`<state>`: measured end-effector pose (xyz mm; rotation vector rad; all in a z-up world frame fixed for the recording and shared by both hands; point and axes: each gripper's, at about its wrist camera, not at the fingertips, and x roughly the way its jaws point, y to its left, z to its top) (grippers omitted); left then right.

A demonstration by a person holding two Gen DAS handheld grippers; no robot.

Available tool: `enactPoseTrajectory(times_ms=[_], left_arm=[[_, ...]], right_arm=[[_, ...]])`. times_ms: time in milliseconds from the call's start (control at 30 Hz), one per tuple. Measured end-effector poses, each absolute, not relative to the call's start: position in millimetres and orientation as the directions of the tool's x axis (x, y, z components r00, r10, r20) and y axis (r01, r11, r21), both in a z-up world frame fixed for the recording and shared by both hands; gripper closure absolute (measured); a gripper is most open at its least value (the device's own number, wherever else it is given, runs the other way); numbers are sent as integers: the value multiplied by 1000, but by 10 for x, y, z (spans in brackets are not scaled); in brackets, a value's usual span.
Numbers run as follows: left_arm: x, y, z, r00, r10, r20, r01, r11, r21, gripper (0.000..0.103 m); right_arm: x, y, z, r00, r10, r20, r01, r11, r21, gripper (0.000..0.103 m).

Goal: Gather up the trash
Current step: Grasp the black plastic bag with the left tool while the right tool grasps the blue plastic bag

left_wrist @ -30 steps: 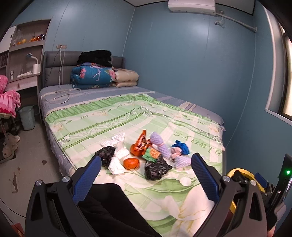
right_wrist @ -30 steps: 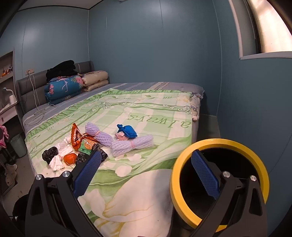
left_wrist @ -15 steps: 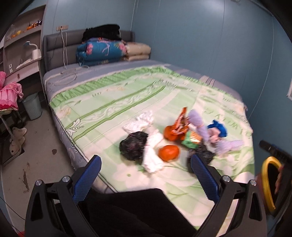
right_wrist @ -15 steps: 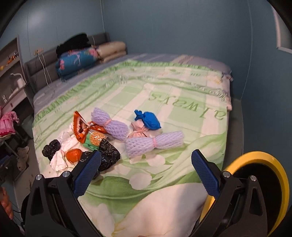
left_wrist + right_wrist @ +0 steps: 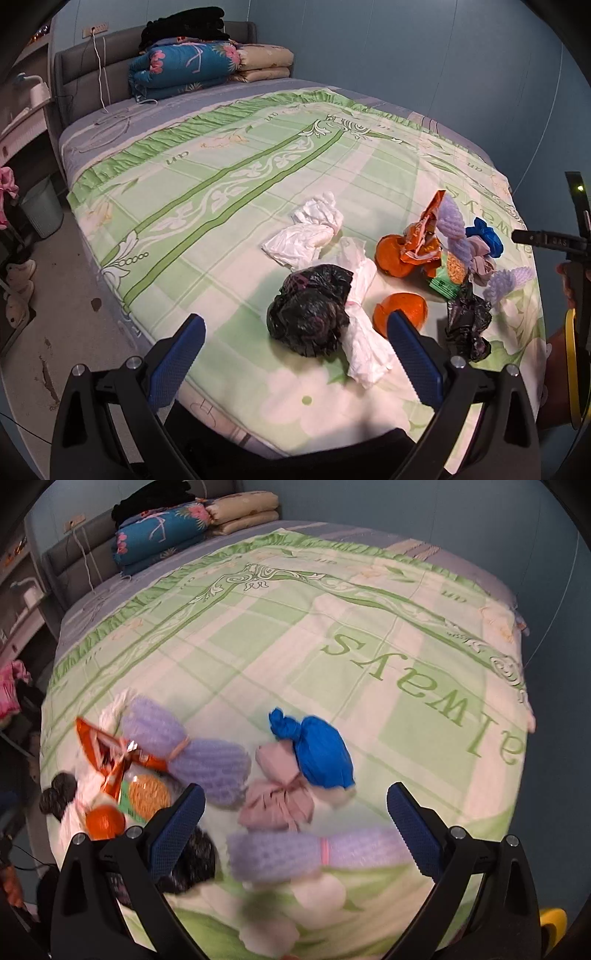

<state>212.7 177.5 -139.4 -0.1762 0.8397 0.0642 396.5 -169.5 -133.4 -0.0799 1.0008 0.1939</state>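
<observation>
Trash lies in a heap on the green bedspread (image 5: 229, 192). In the left wrist view my open left gripper (image 5: 295, 360) hovers just short of a crumpled black bag (image 5: 310, 308), with white tissue (image 5: 364, 332) and an orange ball (image 5: 400, 312) beside it. More white tissue (image 5: 306, 236), an orange snack wrapper (image 5: 421, 236) and a second black bag (image 5: 467, 321) lie beyond. In the right wrist view my open right gripper (image 5: 295, 840) hangs over a purple foam net (image 5: 317, 853), a pink bundle (image 5: 280, 797) and a blue bag (image 5: 321, 753); another purple net (image 5: 195, 753) lies left.
Folded quilts (image 5: 207, 68) are stacked at the grey headboard (image 5: 85, 81). A small bin (image 5: 42, 206) and shoes (image 5: 16, 288) stand on the floor left of the bed. A yellow-rimmed bin (image 5: 571, 369) sits at the bed's right foot, next to a person's hand.
Both grippers have dropped and moved in toward the trash heap, which now fills more of each view. The yellow bin has slid almost out of the right wrist view.
</observation>
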Motion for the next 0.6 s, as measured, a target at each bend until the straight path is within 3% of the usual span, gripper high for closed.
enactPoseTrajectory(times_ms=[233, 300, 433, 533, 600], left_arm=[[2404, 1843, -1603, 638, -78, -766, -88, 981, -173, 8], [2472, 1843, -1657, 628, -91, -773, -85, 979, -184, 8], [2552, 1817, -1757, 622, -114, -775, -65, 978, -196, 9], [2587, 1804, -1835, 611, -137, -780, -50, 976, -211, 17], [2614, 1811, -1871, 607, -155, -780, -50, 971, -232, 24]], right_arm=[[4446, -1678, -1484, 474, 152, -867, -173, 982, 78, 9], [4519, -1690, -1545, 468, 128, -875, -154, 986, 62, 19], [4605, -1701, -1682, 429, 130, -894, -135, 988, 79, 22], [4633, -1700, -1766, 413, 125, -902, -127, 989, 79, 27], [4652, -1701, -1811, 401, 128, -907, -118, 989, 87, 36]])
